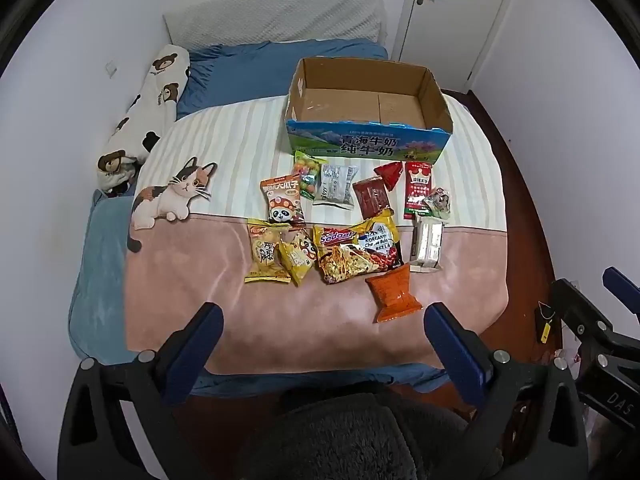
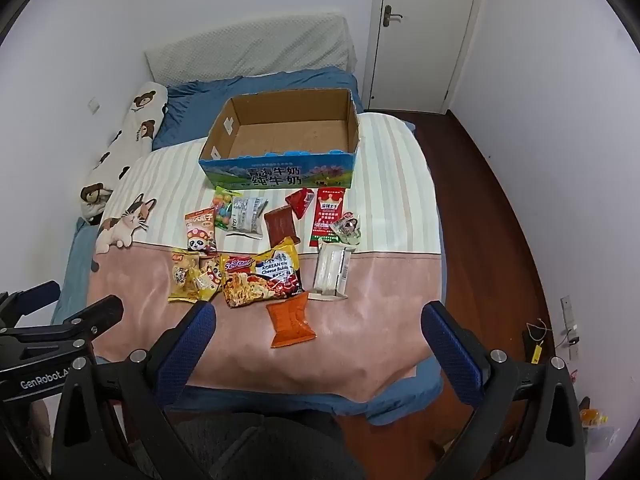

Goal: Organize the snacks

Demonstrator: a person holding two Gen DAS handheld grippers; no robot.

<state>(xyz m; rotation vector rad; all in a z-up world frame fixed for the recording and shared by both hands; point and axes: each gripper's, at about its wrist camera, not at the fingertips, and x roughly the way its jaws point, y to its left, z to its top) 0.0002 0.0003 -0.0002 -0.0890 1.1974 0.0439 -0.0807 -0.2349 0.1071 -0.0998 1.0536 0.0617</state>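
An open, empty cardboard milk box stands on the bed behind several snack packets. Nearest are an orange packet, a Sedaap noodle pack, yellow packets and a white wafer pack. Further back lie a panda seed bag, a candy bag, a silver pouch and red packets. My left gripper is open and empty, held above the bed's near edge. My right gripper is open and empty beside it.
The bed has a pink and striped blanket with a cat print. A bear-print pillow lies along the left wall. Dark wood floor runs on the right, with a white door behind. A dark fuzzy surface is below the grippers.
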